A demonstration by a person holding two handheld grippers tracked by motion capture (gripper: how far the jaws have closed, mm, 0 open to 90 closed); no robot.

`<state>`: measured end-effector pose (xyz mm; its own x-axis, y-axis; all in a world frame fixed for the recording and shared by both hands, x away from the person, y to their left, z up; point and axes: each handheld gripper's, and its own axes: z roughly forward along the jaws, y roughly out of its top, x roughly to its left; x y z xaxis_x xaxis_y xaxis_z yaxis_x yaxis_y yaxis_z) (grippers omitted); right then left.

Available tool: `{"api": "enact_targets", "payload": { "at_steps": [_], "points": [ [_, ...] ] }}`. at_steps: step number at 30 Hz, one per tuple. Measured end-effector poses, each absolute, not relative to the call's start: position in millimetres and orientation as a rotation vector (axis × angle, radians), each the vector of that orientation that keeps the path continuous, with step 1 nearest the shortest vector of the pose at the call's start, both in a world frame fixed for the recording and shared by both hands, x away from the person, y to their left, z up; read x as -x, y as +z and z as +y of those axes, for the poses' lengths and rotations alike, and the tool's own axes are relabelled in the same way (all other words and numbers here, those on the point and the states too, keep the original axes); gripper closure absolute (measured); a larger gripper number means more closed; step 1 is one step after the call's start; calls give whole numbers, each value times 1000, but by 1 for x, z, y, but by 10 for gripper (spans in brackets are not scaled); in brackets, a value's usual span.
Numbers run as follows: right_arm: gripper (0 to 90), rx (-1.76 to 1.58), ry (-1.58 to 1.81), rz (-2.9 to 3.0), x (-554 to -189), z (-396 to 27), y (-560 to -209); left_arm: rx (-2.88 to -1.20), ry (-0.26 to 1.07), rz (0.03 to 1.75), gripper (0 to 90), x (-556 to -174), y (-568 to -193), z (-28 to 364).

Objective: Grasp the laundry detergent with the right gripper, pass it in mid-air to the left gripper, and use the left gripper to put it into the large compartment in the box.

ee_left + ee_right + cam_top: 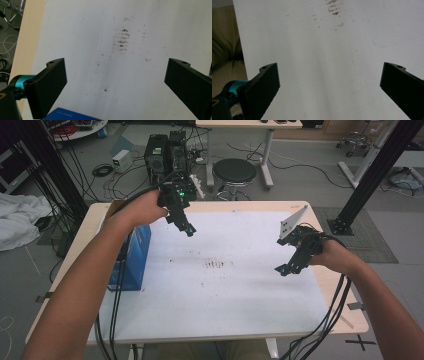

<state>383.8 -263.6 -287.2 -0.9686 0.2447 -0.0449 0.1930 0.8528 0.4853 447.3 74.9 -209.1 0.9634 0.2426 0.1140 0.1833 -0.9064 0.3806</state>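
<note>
Both the left gripper (189, 231) and right gripper (283, 269) hang spread wide, empty, above the white sheet (225, 290).

A pale wooden table (327, 285) carries a stained white mat (225, 290), with a blue box (134, 257) lying just below the left gripper (189, 231).

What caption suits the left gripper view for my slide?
Left gripper, jaws open and empty, over the stained white sheet, blue box at bottom edge.

Blue box (134, 257) upright at white mat's left edge, untouched.
</note>
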Motion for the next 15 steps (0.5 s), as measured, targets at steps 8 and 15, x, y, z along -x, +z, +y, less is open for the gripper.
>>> {"api": "enact_targets", "payload": {
  "at_steps": [8,15],
  "points": [
    [16,-344,755,2916,-384,-262,-285,-2736,196,266,43,-452,-205,58],
    [16,-342,750,2918,-384,-259,-286,-2800,205,265,43,-452,-215,45]
  ]
}}
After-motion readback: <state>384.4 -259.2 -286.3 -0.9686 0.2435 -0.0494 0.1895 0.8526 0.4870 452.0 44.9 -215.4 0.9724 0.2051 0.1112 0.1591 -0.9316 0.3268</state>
